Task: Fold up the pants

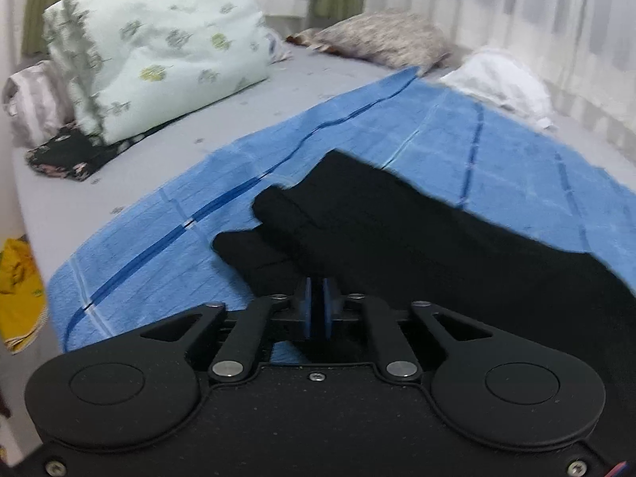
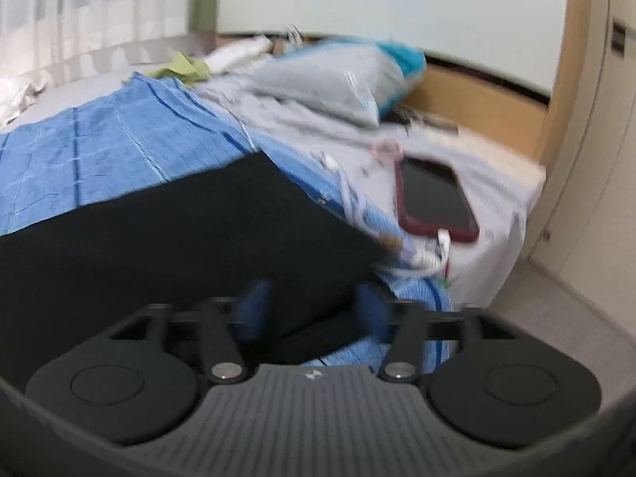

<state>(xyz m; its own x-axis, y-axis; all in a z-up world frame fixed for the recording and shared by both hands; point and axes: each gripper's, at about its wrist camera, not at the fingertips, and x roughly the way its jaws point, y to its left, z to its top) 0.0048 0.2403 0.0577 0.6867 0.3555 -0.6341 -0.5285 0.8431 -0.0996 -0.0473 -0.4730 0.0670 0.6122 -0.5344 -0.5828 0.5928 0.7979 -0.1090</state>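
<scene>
Black pants [image 1: 417,234] lie on a blue striped towel [image 1: 357,135] spread over the bed. In the left wrist view my left gripper [image 1: 317,302] has its blue pads pressed together at the near edge of the pants, where the cloth bunches in folds; whether cloth sits between the pads is hidden. In the right wrist view the pants [image 2: 179,238] lie flat with a straight edge. My right gripper [image 2: 310,310] is open, its blue pads [image 2: 254,306] wide apart at the pants' near edge, the cloth between them.
A folded floral quilt [image 1: 159,47], a patterned pillow [image 1: 381,35] and white cloth [image 1: 501,79] lie at the far side of the bed. A phone in a red case [image 2: 433,198] with a white cable, a grey pillow [image 2: 326,79] and the bed's edge are right of the pants.
</scene>
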